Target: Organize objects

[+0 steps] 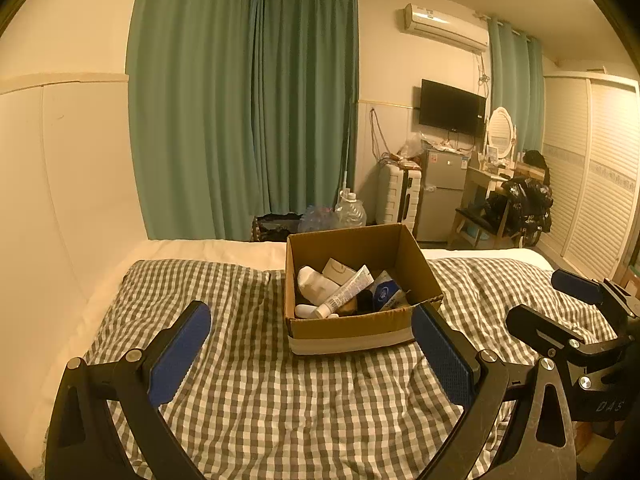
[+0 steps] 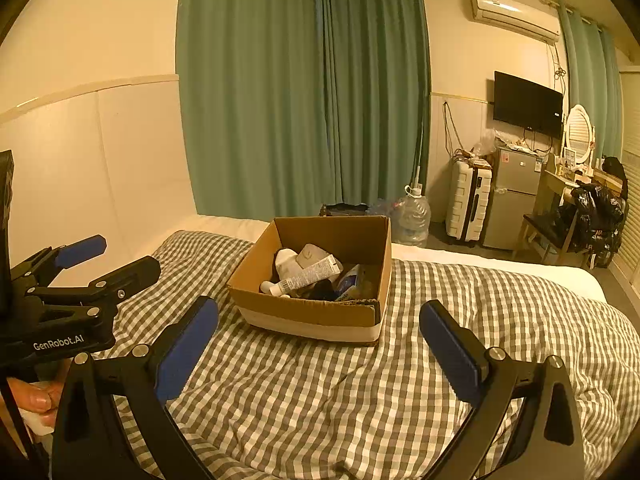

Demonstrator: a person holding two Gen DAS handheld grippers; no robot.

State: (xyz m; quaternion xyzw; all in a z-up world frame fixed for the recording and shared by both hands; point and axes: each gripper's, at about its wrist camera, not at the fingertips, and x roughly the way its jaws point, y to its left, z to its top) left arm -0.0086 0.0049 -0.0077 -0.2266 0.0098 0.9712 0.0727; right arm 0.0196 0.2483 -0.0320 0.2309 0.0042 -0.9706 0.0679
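Right now I am holding both tools above the gingham bedspread, pointing them toward the cardboard box that is sitting on the bed ahead of me. My left tool is gaping wide with nothing between its blue pads, and my right tool is standing just as wide and equally empty. From the left wrist view the right tool is showing at the far right edge, its fingers also spread.

Inside the box a white tube is lying diagonally across the pile, leaning over a white bottle. A blue and white packet is resting beside the tube toward the right wall, and a pale flat carton is lying behind them.
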